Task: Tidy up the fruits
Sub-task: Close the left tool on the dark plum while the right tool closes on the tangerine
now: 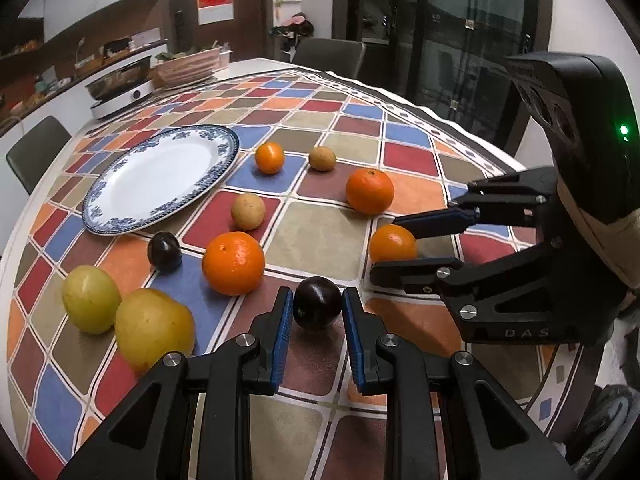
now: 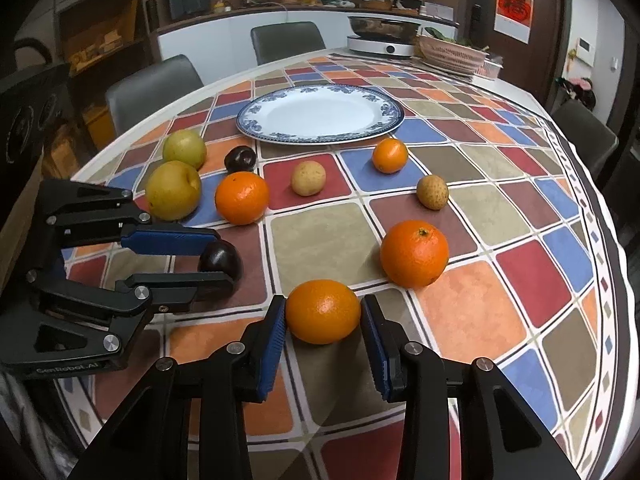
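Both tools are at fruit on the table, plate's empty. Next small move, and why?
Probably lift the left tool straight up: its blue pads already pinch the dark round plum, which sits on the checked tablecloth. The right tool brackets a small orange; its pads look barely seated. The blue-rimmed white plate holds nothing.

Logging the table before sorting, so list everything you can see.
plate: one, white with blue rim, far centre
oranges: four, orange, spread across the cloth
pears: two, yellow-green, left side
plums: two, dark, one by the pears, one gripped
small tan fruits: two, beige, mid-table
tablecloth: one, multicoloured squares, over the table
cooker with pan: one, white, far end
left hand-held gripper: one, black, shut on a plum
right hand-held gripper: one, black, shut on an orange
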`<act>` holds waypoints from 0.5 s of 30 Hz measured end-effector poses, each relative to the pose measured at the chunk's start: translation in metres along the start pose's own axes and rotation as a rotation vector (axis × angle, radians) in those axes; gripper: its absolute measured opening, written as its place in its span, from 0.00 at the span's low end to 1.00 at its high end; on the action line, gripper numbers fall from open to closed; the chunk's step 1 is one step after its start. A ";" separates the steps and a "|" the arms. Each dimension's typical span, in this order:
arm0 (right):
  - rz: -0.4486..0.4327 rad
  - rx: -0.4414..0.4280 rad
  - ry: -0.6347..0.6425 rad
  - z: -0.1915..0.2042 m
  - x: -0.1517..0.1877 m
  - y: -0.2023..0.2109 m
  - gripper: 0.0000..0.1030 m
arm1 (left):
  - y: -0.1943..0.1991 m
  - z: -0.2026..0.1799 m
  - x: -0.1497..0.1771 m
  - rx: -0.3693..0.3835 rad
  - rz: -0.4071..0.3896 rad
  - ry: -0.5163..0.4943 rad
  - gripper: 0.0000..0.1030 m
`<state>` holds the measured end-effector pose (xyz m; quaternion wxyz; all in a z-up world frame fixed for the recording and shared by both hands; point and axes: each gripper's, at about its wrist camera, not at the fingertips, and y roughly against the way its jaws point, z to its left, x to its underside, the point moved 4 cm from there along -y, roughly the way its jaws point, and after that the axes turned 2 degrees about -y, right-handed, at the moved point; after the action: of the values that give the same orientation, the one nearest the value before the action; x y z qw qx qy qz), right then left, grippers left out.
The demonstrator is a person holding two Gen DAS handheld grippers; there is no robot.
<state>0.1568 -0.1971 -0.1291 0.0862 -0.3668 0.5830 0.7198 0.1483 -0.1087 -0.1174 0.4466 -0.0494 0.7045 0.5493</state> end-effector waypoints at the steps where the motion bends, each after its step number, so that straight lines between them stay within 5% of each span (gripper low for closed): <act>1: -0.005 -0.002 -0.009 0.001 -0.001 0.002 0.37 | 0.003 0.002 0.000 -0.002 -0.006 0.009 0.25; 15: -0.099 0.004 -0.082 0.019 -0.021 0.040 0.37 | 0.052 0.016 -0.016 -0.045 -0.101 0.083 0.25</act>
<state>0.1417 -0.1861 -0.0842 0.1461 -0.3654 0.5614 0.7280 0.1374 -0.0819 -0.0686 0.4428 -0.1175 0.7066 0.5393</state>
